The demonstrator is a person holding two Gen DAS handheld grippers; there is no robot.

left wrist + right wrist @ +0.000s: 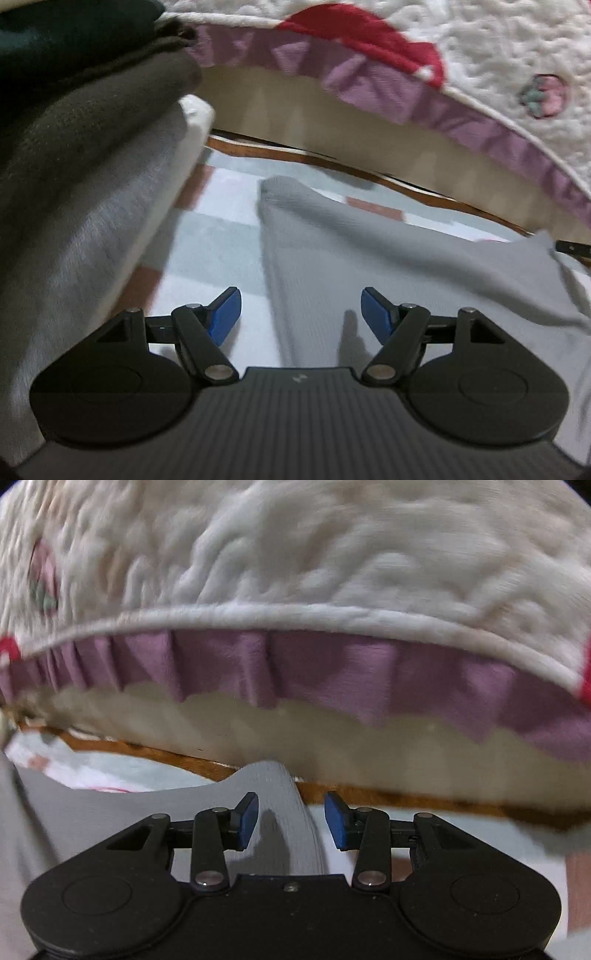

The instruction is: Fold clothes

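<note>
Left wrist view: my left gripper (300, 314) is spread wide, grasping nothing.
Grey garment (369, 243): flat on the checked mat (207, 236), its left edge running between my blue pads (225, 314).
Stack at left: folded clothes (74, 155), dark pieces over grey, on a white block (195, 118); no container seen.
Right wrist view: my right gripper (291, 821) is parted, empty.
Garment corner (273, 794): lies between my fingers, nearer the left pad, touching neither that I can see.
Behind: quilted bedspread (295, 554) with purple frill (258, 661), blurred.
</note>
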